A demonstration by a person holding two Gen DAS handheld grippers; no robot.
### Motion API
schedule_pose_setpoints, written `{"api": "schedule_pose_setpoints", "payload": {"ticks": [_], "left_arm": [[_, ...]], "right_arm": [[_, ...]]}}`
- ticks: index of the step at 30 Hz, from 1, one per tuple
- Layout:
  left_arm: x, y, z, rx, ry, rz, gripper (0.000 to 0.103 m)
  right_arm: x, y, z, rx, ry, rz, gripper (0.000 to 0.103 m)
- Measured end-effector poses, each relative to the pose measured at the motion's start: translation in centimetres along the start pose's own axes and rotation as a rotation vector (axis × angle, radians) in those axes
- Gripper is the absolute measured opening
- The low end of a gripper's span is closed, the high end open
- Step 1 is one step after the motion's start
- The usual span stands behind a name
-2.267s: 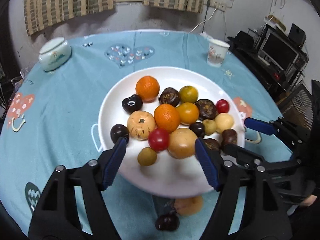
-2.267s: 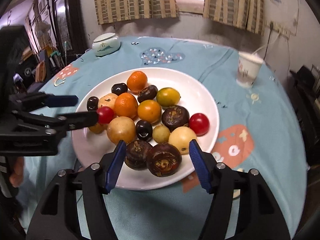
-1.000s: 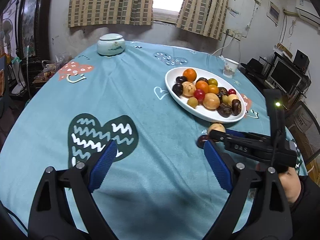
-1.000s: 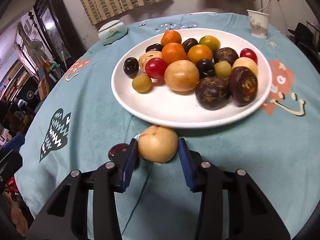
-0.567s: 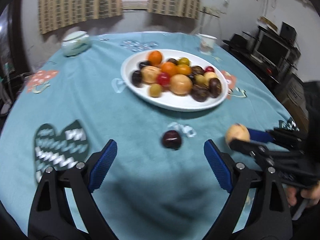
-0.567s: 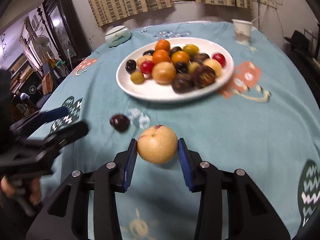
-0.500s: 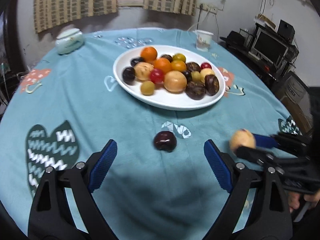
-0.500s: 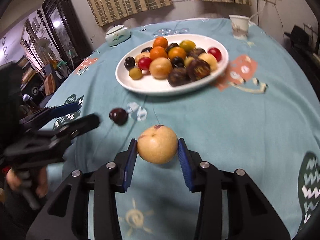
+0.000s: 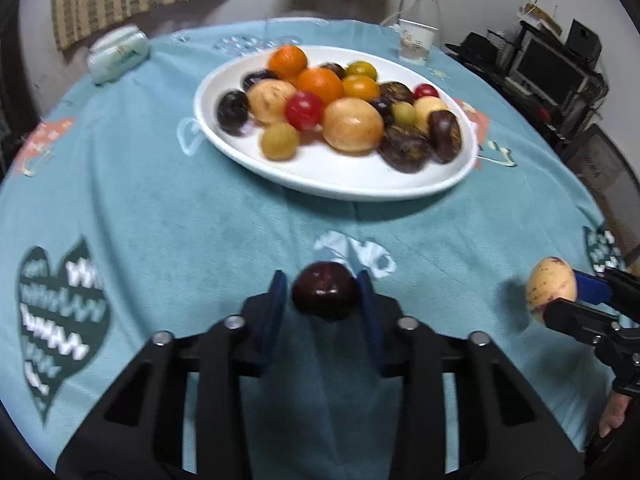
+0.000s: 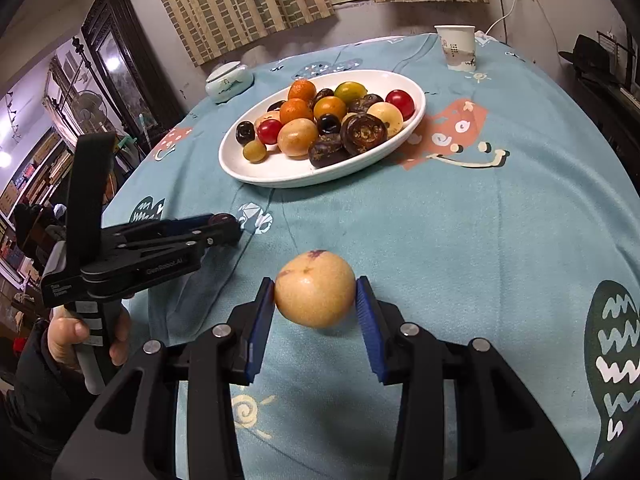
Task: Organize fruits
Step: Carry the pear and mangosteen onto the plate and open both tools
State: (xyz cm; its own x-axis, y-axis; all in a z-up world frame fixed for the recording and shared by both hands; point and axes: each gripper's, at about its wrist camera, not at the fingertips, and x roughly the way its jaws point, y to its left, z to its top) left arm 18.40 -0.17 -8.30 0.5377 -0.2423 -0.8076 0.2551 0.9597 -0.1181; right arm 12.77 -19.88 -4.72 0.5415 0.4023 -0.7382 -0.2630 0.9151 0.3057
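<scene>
The left gripper point(image 9: 323, 298) has just closed in around the dark plum point(image 9: 325, 295), its blue pads now sitting against both sides of the fruit where half a second ago they stood wide apart with the plum lying loose on the tablecloth point(image 9: 168, 216) ahead of them. Whether it has lifted clear of the cloth yet I can't tell. Off to the side, the right gripper point(image 10: 315, 300) is still clamped on the yellow pear-like fruit point(image 10: 315, 294), held up above the table. The white plate point(image 10: 280, 176) with the rest of the fruit sits further back, well apart from both tools. So the two strays that lay off the plate are now both in hand, and I'd guess the next move is carrying them to where they belong
</scene>
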Motion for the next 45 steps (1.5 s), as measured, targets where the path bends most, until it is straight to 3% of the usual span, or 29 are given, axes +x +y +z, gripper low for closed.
{"api": "schedule_pose_setpoints", "payload": {"ticks": [6,14,23,31,37,45], "left_arm": [[-1.4,-0.9,-0.5,0.027,-0.030,0.004,0.032],[-5.4,-2.1,-1.0,0.027,-0.099,-0.052,0.032],[-8.0,-1.5,3.1,0.046,-0.153,-0.051,0.032],[-3.5,0.2,9.6,-0.014,-0.097,-0.024,0.032],[-0.5,1.0,9.4,-0.045,-0.040,-0.021,0.032],[0.6,1.9,9.7,-0.063,-0.033,-0.018,0.033]], "right_arm": [[-0.4,0.2,0.1,-0.003,-0.009,-0.005,0.042],[-1.2,0.8,0.6,-0.016,-0.027,-0.014,0.042],[-2.2,1.0,4.7,-0.086,-0.059,-0.050,0.042],[2.7,3.0,9.3,-0.155,-0.032,-0.028,0.042],[5.7,2.8,9.8,-0.152,0.008,-0.035,0.042],[7.1,2.6,10.5,-0.151,0.009,-0.030,0.042]]}}
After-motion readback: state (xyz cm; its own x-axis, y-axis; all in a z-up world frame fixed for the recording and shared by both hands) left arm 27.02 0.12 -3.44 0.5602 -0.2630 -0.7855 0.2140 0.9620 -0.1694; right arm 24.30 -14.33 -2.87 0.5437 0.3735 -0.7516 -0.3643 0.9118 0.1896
